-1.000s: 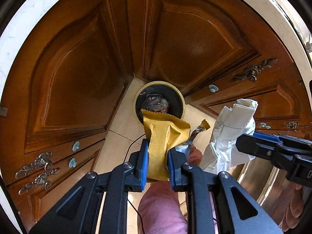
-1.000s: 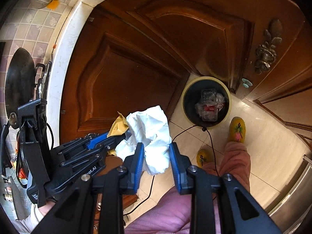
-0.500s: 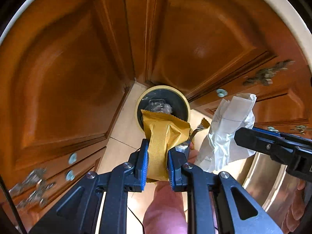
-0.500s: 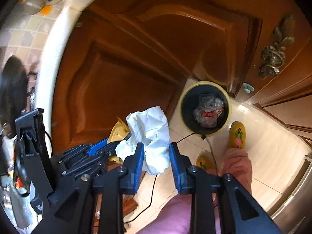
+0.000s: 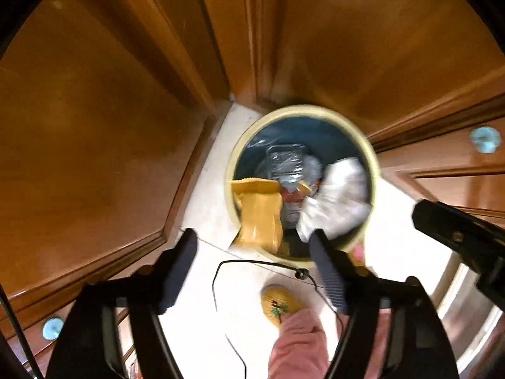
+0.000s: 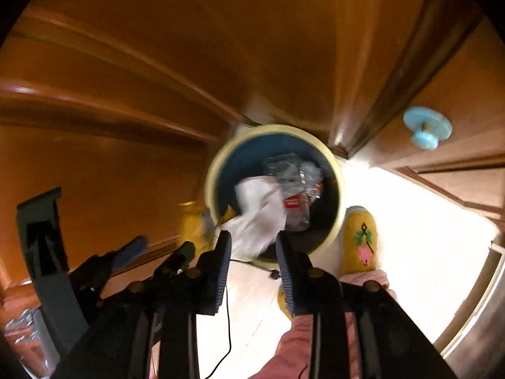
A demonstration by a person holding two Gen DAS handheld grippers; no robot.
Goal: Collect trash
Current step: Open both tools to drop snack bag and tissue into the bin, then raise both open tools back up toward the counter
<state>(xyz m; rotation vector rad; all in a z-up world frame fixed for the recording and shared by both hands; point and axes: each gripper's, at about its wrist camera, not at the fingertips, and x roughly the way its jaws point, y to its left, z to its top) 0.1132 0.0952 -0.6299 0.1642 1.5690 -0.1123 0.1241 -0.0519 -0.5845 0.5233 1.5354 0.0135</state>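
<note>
A round bin with a pale yellow rim and dark liner stands on the floor in the cabinet corner, with clear plastic trash inside. My left gripper is open and empty above it. The yellow wrapper is loose in the air over the bin's near rim. My right gripper is open. The crumpled white paper is loose just past its fingertips, over the bin mouth. Both views are blurred.
Brown wooden cabinet doors close in the bin at left and behind. A drawer with a light blue knob is at the right. The person's yellow slippers and a thin black cable are on the pale tile floor.
Both grippers have dropped toward the bin and opened. The yellow wrapper and the white paper have left the fingers and are falling at the bin.
</note>
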